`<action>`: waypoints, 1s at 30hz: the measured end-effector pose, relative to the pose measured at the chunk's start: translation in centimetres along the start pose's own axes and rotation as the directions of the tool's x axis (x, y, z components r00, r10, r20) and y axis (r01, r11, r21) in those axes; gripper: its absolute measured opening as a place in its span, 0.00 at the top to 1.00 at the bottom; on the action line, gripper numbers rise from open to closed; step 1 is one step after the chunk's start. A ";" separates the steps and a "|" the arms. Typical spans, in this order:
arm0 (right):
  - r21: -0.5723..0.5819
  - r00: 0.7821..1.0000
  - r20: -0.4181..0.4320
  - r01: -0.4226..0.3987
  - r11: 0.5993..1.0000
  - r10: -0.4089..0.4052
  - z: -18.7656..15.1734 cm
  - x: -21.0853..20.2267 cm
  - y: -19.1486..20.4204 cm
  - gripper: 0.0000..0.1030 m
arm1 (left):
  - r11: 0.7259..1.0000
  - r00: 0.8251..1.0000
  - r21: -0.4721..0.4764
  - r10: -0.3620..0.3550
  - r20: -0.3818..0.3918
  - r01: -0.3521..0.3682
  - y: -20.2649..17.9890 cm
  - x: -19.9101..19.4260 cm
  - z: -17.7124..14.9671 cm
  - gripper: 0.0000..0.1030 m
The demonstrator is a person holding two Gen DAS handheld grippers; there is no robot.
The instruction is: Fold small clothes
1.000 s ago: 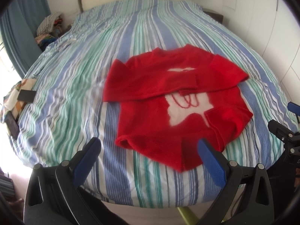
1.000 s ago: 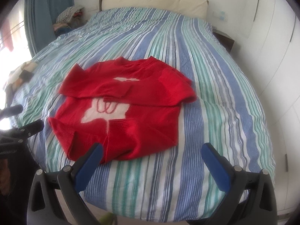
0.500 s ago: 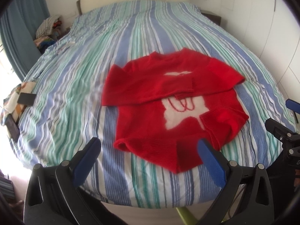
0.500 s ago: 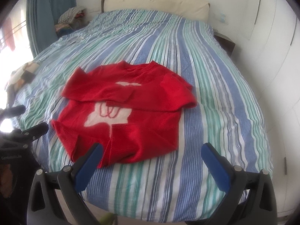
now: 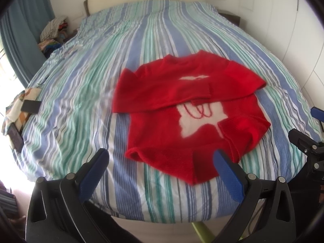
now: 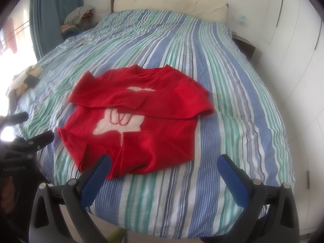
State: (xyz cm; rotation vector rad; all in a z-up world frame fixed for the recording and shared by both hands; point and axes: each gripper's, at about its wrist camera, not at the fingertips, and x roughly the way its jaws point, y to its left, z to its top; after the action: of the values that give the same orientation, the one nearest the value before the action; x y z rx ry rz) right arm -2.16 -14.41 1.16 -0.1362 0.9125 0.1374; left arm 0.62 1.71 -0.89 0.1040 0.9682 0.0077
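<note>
Both grippers' fingers spread wide, empty; left gripper [image 5: 162,163] frames the sweater [image 5: 190,109] hem, right gripper [image 6: 165,165] mostly bed [image 6: 232,101]

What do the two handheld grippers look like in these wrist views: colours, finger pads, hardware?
Both match. The left gripper has black plastic finger arms with cut-out slots, round silver screws at the joints, and textured blue finger pads. The right gripper is the same: black arms, blue pads, silver fasteners. Seen from the right wrist, the left unit's body carries small white lettering, unreadable. No cables or sleeves visible.
</note>
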 end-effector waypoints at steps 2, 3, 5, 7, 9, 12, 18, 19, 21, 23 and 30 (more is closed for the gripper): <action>-0.001 1.000 0.000 0.000 1.000 0.000 0.0 0.0 0.0 0.00 | 1.000 1.000 0.002 0.004 -0.001 -0.004 0.0 0.0 -0.1 0.01; -0.002 1.000 0.000 0.000 1.000 0.000 0.0 0.0 0.0 0.00 | 1.000 1.000 0.002 0.005 -0.001 -0.005 0.0 0.0 -0.1 0.01; -0.003 1.000 0.001 0.000 1.000 0.000 -0.1 0.0 0.0 0.00 | 1.000 1.000 0.002 0.006 0.000 -0.006 0.0 0.0 -0.1 0.01; -0.002 1.000 0.001 -0.001 1.000 0.001 -0.1 0.0 0.0 0.00 | 1.000 1.000 0.004 0.005 -0.002 -0.005 0.0 0.0 -0.1 0.01; -0.005 1.000 0.003 -0.005 1.000 0.005 -0.2 0.2 0.1 0.00 | 1.000 1.000 0.011 -0.006 -0.009 0.006 0.1 0.5 -0.4 0.01; -0.035 0.998 -0.003 -0.055 0.998 0.055 -0.1 1.9 -0.3 0.00 | 0.993 0.989 -0.018 -0.117 -0.086 0.116 1.2 3.5 -1.5 0.01; -0.185 0.973 -0.176 -0.182 0.966 0.150 1.3 10.1 -0.3 0.00 | 0.971 0.952 -0.002 -0.236 -0.197 0.240 -0.6 9.7 -3.2 0.04; -0.197 0.960 -0.209 -0.225 0.954 0.184 1.4 11.8 0.1 0.01 | 0.969 0.951 0.015 -0.238 -0.198 0.245 -1.3 10.2 -3.3 0.16; -0.222 0.939 -0.272 -0.275 0.935 0.211 1.2 15.1 1.1 0.05 | 0.979 0.963 0.057 -0.181 -0.202 0.196 -2.3 11.0 -3.1 0.54; -0.244 0.915 -0.332 -0.317 0.916 0.228 0.7 17.1 1.8 0.48 | 0.976 0.960 0.022 -0.208 -0.187 0.216 -1.4 10.4 -3.0 0.79; -0.235 0.889 -0.341 -0.396 0.888 0.306 -2.6 8.4 -2.0 0.87 | 0.933 0.909 -0.101 -0.358 -0.214 0.344 5.5 5.7 -6.8 0.88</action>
State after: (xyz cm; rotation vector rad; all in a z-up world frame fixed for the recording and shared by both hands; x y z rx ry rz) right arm 1.23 -16.30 -7.00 -0.2754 1.2094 0.6145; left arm -1.53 8.09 -8.84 -0.1329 1.2071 -0.2892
